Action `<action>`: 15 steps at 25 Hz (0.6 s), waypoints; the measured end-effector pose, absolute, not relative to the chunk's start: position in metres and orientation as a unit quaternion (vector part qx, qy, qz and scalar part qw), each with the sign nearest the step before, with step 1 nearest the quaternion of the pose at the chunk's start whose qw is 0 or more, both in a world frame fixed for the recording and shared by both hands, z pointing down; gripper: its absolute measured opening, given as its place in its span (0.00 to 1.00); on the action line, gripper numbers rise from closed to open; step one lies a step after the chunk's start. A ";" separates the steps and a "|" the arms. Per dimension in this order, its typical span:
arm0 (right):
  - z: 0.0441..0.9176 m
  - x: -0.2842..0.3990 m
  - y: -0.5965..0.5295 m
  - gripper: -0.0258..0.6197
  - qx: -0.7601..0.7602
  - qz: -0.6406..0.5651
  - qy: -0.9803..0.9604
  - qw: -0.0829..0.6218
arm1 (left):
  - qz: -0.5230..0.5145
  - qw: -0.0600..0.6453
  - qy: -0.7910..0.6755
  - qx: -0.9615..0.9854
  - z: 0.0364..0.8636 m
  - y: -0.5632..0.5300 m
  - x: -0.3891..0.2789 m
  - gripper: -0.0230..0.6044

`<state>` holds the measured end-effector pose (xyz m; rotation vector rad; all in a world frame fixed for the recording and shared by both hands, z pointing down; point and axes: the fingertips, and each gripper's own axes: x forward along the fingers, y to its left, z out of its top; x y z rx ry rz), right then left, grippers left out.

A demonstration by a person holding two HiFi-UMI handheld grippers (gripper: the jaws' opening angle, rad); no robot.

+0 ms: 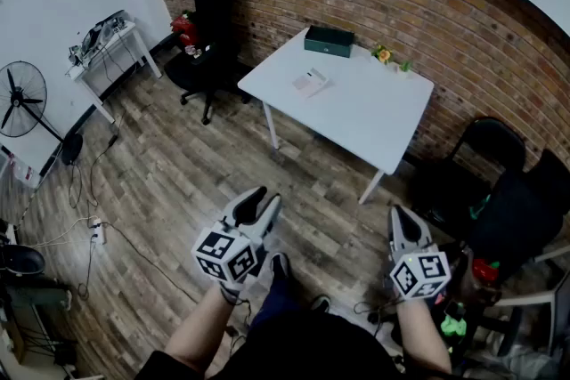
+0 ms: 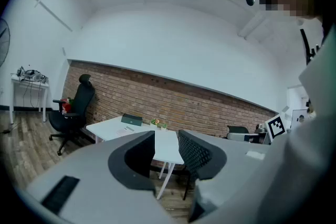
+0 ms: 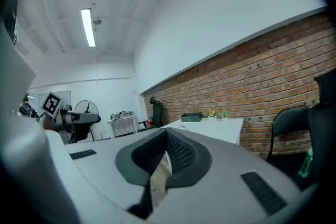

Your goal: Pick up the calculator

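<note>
The calculator point(image 1: 310, 83) is seen lying flat on the white table point(image 1: 374, 116), near its left edge, just in front of the dark green box point(image 1: 329, 40) at the far corner. The left gripper point(image 1: 265, 198) is held released, with nothing between its parted jaws. The right gripper point(image 1: 398, 214) is clenched empty, and both are well apart from the table.

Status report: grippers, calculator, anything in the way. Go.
Left gripper open, empty; right gripper shut, empty. Calculator untouched on white table, well ahead of both grippers. Green box beyond it, apart.
</note>
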<state>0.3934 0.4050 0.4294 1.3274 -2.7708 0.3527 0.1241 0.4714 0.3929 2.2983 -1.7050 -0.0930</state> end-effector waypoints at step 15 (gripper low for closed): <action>0.416 0.336 0.361 0.04 0.439 0.104 -0.892 0.017 | -0.019 0.117 -0.591 0.798 0.383 0.428 0.063 0.26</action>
